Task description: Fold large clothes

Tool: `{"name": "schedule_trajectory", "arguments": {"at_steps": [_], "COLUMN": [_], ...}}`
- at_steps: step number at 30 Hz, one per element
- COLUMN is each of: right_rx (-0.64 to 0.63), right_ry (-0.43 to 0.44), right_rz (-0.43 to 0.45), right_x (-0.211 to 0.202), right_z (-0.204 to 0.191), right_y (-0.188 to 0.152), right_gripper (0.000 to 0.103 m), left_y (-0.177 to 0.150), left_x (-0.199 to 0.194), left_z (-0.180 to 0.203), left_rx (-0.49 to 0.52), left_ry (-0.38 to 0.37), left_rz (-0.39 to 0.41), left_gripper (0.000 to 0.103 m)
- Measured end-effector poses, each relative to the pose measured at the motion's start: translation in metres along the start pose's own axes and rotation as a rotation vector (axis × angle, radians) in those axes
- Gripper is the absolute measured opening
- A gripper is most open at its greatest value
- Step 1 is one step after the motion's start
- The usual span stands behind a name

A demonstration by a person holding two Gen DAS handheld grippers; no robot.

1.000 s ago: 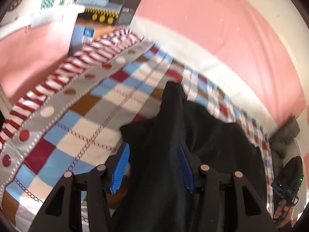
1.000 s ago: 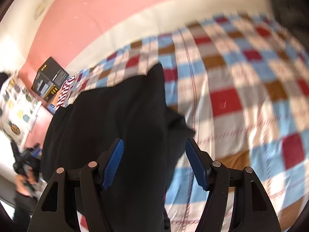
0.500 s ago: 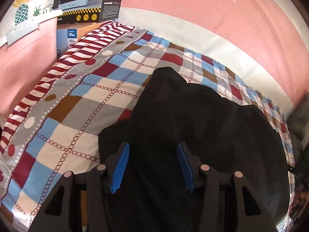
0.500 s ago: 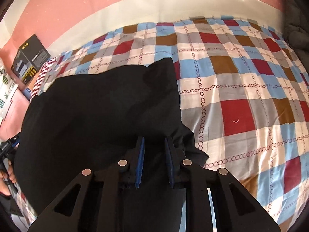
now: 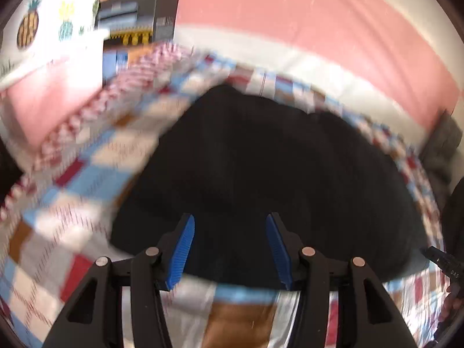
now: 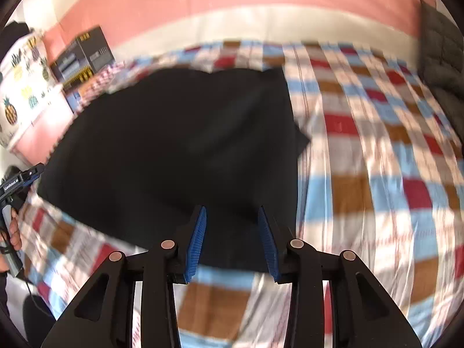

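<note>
both claws standing apart, nothing between the pads. left gripper [image 5: 230, 248], bottom centre of left wrist view: blue pads spread wide, black garment [image 5: 261, 179] lying beyond & beneath them, w/ its near hem crossing just behind the tips. right gripper [image 6: 232, 239], bottom centre of right wrist view: jaws have just been opening, pads not pressing cloth; garment's near-right corner is sitting under the gap.

garment: lying as a broad dark slab on the checked bedsheet [image 6: 377, 159], filling mid-frame in both views; small flap is poking out at its right edge, centre-right of right wrist view. dark box [image 5: 139, 14] upper left, not involved.

step (judged): a fold has been laid down & let go; hands are clearing the near hem. frames are motion-blurred, so hem detail is unclear.

next move (judged): re-grip at two corners of one edge & carry it across for the next fold, keeping layers aligned.

pose: both grippers are pointing steeply down toward the bed, side by side; left hand [image 6: 13, 229] is showing at lower left of right wrist view, wrapping its handle.
</note>
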State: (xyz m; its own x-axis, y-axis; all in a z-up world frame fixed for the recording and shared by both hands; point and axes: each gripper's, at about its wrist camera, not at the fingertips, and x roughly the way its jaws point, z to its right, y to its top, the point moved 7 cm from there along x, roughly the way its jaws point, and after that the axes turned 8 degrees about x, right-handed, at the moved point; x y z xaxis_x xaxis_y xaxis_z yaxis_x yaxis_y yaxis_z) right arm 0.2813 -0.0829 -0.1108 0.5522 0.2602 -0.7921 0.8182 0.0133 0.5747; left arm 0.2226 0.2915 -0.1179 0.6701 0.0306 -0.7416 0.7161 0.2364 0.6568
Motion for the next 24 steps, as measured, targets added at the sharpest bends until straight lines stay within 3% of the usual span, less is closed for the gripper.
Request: {"name": "schedule_trajectory", "arguments": {"at_steps": [4,6,16,24], "right_rx": [-0.021,-0.030,-0.096,-0.088], "right_ry": [-0.026,-0.029,0.025,0.032], "right_rz": [-0.025,-0.014,0.095,0.113], "right_x": [0.008,-0.002,-0.087,-0.140], "right_z": [0.003,-0.002,-0.041,-0.053], "right_y": [-0.009,-0.006,-0.036,-0.078], "right_gripper": [0.042,0.043,0.052,0.055], "left_y": [-0.016,-0.016,-0.047,-0.090], "left_x": [0.004,-0.006,-0.093,-0.156], "left_z": [0.003,0.010,0.071,0.108], "left_rx": [-0.001,-0.015,0.087,0.144], "left_ry": [0.035,0.013,0.005,-0.016], "left_rz": [-0.039,-0.037,-0.003,0.006], "left_gripper": [0.053,0.053,0.055,0.060]}}
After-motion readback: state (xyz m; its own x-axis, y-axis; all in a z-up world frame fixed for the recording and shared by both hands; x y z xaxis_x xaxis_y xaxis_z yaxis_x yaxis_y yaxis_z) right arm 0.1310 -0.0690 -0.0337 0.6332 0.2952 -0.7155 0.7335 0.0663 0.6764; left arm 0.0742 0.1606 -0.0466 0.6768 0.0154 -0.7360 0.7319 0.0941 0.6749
